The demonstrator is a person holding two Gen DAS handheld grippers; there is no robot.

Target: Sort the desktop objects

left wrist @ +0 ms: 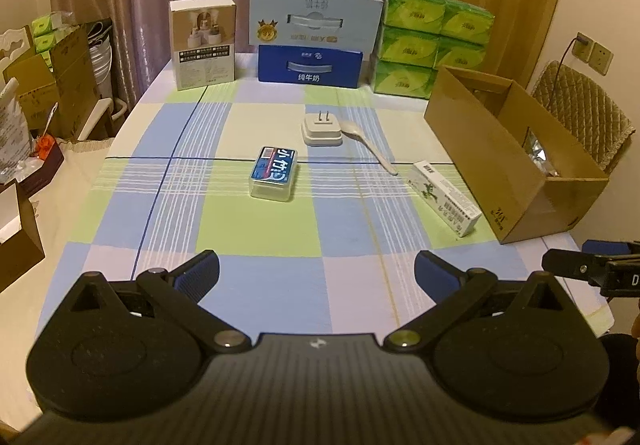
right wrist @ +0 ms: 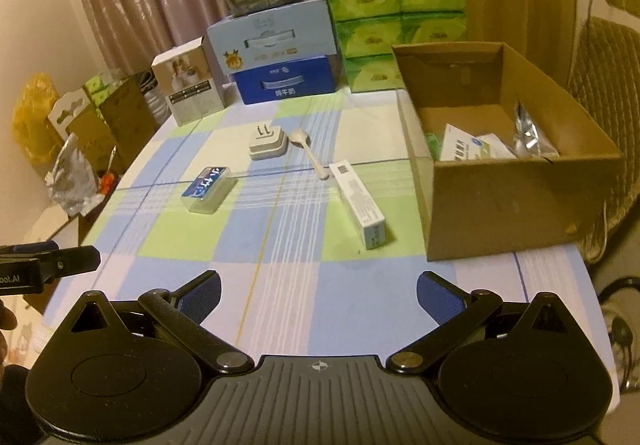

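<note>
Both grippers, left (left wrist: 316,277) and right (right wrist: 318,295), hung with jaws wide and empty. The thin spoon (right wrist: 310,153) lay flat beside the plug (right wrist: 267,143); a grasp might slip.

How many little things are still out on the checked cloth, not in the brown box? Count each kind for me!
Plug: 1
Spoon: 1
Clear case: 1
Long carton: 1
Total: 4
</note>
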